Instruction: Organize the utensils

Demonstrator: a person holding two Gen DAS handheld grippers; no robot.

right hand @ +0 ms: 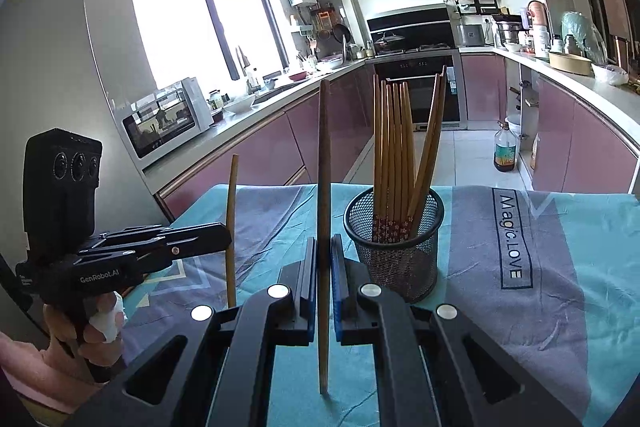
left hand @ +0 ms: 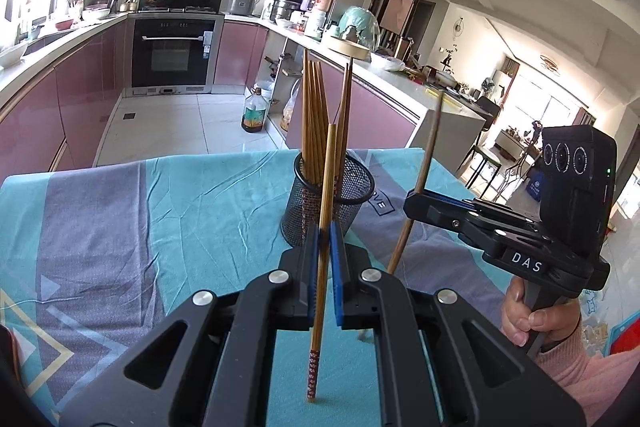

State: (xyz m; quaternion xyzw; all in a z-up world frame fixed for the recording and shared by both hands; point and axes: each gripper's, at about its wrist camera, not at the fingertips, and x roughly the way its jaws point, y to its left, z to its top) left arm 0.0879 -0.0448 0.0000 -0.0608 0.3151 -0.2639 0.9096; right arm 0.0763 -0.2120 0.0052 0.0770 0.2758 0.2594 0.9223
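Most of the job looks done from here: on the table, over the teal and grey tablecloth (right hand: 560,247), the black mesh holder (right hand: 394,239) already stands with a full bunch of chopsticks (right hand: 394,155) upright inside it, patterned ends down, tips fanned up toward the far kitchen counter. I can't spot any loose chopsticks lying on the bare cloth in either view, so I judge these two in my grips are the last, or close to it

Left gripper (left hand: 324,239): jaws clamped on a light bamboo chopstick (left hand: 327,179), held near upright, its red flower-patterned end hanging below the pads, the holder just beyond it and slightly right

Right gripper (right hand: 324,247): jaws pinched tight on a darker brown chopstick (right hand: 323,155), also near upright, with the holder just to its right. In the left wrist view that stick (left hand: 428,151) leans a little, well clear of the holder's rim

Neither stick is over the opening yet. What's left, as I read it: carry each one above the rim, lower it among the others, let go
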